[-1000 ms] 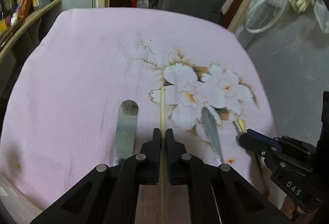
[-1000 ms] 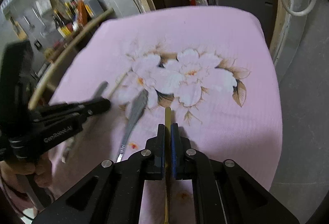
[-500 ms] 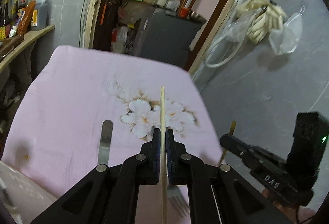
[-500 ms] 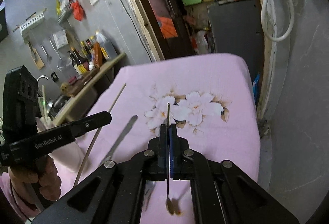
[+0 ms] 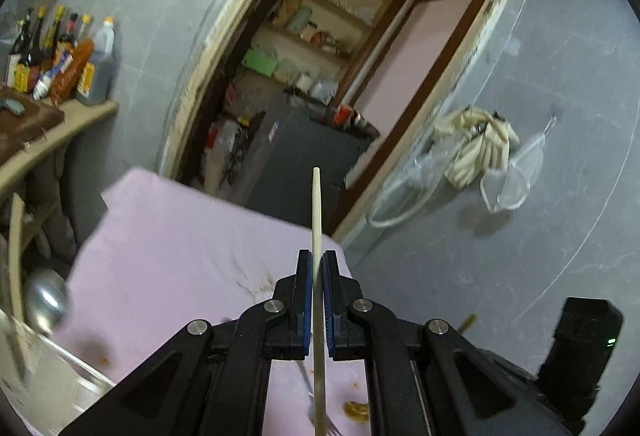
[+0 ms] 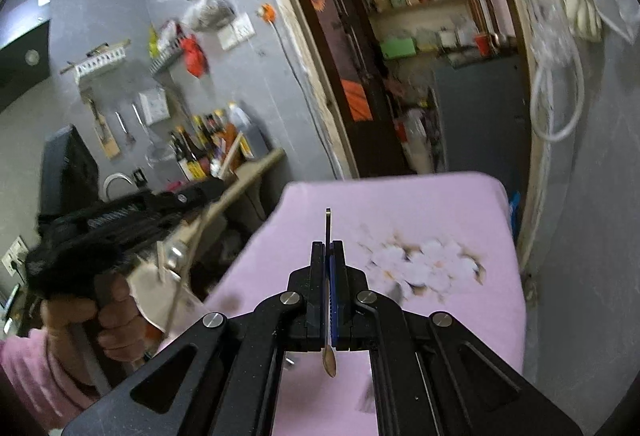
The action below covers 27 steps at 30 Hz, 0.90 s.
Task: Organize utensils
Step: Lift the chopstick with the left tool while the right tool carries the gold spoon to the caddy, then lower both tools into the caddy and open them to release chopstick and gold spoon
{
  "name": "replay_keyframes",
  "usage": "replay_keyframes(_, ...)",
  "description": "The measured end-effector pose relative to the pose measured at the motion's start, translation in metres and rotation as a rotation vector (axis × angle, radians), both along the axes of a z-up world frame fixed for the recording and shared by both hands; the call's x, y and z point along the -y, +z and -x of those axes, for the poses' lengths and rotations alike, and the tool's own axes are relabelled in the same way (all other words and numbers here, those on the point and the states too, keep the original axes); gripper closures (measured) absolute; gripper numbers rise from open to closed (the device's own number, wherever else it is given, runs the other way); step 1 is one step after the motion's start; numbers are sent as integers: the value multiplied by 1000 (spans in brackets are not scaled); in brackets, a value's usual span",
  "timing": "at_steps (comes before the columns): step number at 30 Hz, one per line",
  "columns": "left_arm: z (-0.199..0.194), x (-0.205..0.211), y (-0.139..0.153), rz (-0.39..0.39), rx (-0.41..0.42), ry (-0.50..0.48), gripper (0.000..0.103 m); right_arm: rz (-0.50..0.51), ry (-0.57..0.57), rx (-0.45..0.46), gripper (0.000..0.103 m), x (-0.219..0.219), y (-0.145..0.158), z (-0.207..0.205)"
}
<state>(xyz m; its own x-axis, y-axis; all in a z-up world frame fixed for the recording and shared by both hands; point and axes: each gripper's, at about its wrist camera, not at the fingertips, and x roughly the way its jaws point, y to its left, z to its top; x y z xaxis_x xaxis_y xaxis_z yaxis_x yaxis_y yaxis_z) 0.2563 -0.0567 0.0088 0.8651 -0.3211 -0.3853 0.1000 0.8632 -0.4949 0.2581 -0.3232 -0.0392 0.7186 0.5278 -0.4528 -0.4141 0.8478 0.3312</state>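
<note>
The left gripper (image 5: 317,264) is clenched on a chopstick (image 5: 316,207), a thin, pale, straight wooden stick that runs between the blue pads and sticks out well past the fingertips, lifted clear of the tabletop (image 5: 180,256). Its back end passes down under the gripper's black body. Below it, on the cloth, a metal fork (image 5: 320,418) shows its tines at the lower edge, beside a small brown stain. At the far left sits a rounded, shiny metal ladle (image 5: 45,302), blurred.

The right gripper (image 6: 328,248) is clamped on a spoon (image 6: 328,228), a slim flat metal piece held by its handle: the handle tip pokes forward beyond the fingertips, and the small oval bowl hangs behind the pads, under the gripper's body. It too is raised above the tabletop (image 6: 420,203).

The tabletop is covered with a soft pink cloth printed with white flowers (image 6: 424,264) and brown leaves. In the right wrist view the left gripper (image 6: 218,185) appears at the left, blurred, gripped by a hand (image 6: 100,316) with a pink sleeve, the chopstick (image 6: 232,153) slanting out from its tip.
</note>
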Motion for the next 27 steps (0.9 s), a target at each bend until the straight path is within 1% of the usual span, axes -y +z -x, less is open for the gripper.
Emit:
replay_keyframes(4, 8, -37, 15, 0, 42, 40, 98, -19, 19, 56, 101, -26, 33, 15)
replay_keyframes(6, 10, -56, 19, -10, 55, 62, 98, -19, 28, 80, 101, -41, 46, 22)
replay_keyframes(10, 14, -94, 20, -4, 63, 84, 98, -14, 37, 124, 101, -76, 65, 34)
replay_keyframes(14, 19, -126, 21, 63, 71, 75, 98, -4, 24, 154, 101, -108, 79, 47)
replay_keyframes(17, 23, -139, 26, 78, 105, 61, 98, -8, 12, 166, 101, -128, 87, 55)
replay_keyframes(22, 32, -160, 21, 79, 163, 64, 98, 16, 12, 155, 101, -160, 84, 61)
replay_keyframes(25, 36, -169, 12, 64, 196, 89, 98, 21, -7, 126, 101, -176, 73, 59)
replay_keyframes(27, 37, -174, 5, 54, 203, 100, 98, 31, -23, 106, 101, -184, 65, 57)
